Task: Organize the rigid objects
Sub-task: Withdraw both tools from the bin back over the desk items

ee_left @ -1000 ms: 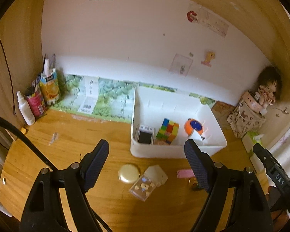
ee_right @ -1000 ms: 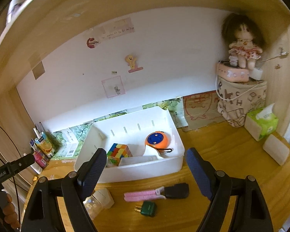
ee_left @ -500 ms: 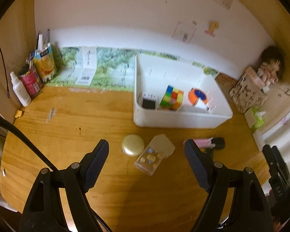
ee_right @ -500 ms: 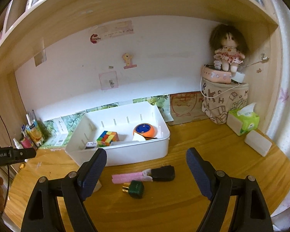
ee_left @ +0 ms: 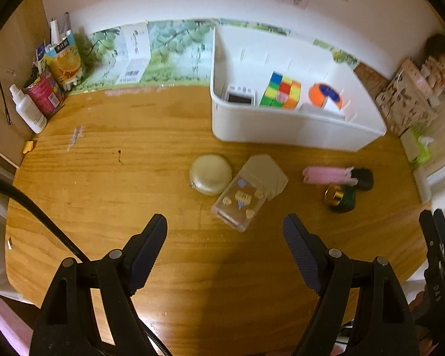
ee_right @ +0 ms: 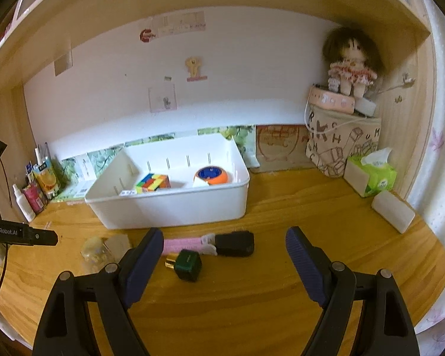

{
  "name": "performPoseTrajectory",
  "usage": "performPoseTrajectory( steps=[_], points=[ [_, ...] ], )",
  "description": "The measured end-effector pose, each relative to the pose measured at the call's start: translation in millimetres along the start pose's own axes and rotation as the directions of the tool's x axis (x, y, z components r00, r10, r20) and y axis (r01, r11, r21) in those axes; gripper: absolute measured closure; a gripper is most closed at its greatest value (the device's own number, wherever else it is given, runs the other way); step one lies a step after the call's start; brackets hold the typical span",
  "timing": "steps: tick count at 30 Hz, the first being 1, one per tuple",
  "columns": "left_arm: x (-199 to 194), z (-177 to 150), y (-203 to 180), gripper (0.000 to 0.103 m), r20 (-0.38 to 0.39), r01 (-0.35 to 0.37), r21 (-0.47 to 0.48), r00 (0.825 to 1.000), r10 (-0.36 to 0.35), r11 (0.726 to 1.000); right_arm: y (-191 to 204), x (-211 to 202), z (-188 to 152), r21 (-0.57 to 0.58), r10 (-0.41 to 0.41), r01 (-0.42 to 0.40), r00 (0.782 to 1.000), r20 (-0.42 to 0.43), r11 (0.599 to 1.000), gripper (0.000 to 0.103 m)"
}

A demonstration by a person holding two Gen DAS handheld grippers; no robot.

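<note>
A white bin [ee_left: 293, 132] [ee_right: 175, 207] stands on the wooden desk, holding a colour cube [ee_left: 280, 90] [ee_right: 152, 182], an orange and blue tape measure [ee_left: 324, 95] [ee_right: 212, 175] and a small white device [ee_left: 240, 95]. In front of it lie a round cream compact [ee_left: 210, 173], a clear plastic case [ee_left: 240, 203] [ee_right: 96, 250], a pink and black item [ee_left: 336, 176] [ee_right: 219, 244] and a green bottle with a gold cap [ee_left: 341, 197] [ee_right: 185, 265]. My left gripper [ee_left: 224, 234] hangs open above the desk just short of the clear case. My right gripper [ee_right: 222, 246] is open, with the pink and black item beyond its fingertips.
At the back left corner stand a white spray bottle [ee_left: 28, 109], a red can [ee_left: 43, 96] and a juice carton [ee_left: 63, 63]. At the right are a printed bag with a doll on it [ee_right: 341, 145], a green tissue pack [ee_right: 370, 176] and a white block [ee_right: 393, 212].
Both grippers have sunk toward the desk. The left one has tipped downward, so the loose items look larger and nearer. The jaws have kept their width.
</note>
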State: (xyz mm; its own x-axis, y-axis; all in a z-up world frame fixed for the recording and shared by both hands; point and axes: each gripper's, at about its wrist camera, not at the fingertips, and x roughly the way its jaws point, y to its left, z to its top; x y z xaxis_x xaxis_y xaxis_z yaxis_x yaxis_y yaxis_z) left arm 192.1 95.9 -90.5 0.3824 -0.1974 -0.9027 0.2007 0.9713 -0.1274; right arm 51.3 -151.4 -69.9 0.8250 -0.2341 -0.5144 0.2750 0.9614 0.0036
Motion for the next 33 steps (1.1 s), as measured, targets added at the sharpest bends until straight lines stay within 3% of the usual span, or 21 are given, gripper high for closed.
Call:
performPoseTrajectory(
  steps=[11, 17, 33],
  points=[
    [24, 4, -19, 0.02, -0.068, -0.065, 0.101, 0.995, 0.072, 0.993, -1, 28, -20, 0.015, 0.056, -0.054, 0.995, -0.082, 0.998, 0.018],
    [40, 8, -28, 0.02, -0.11, -0.066, 0.163, 0.99, 0.085, 0.984, 3, 44, -28, 0.09, 0.115, -0.104, 0.985, -0.126, 0.991, 0.018],
    [91, 14, -50, 0.02, -0.239, -0.024, 0.357, 0.964, 0.116, 0.934, 20, 80, -32, 0.133, 0.126, -0.102, 0.973, -0.192, 0.986, 0.018]
  ],
)
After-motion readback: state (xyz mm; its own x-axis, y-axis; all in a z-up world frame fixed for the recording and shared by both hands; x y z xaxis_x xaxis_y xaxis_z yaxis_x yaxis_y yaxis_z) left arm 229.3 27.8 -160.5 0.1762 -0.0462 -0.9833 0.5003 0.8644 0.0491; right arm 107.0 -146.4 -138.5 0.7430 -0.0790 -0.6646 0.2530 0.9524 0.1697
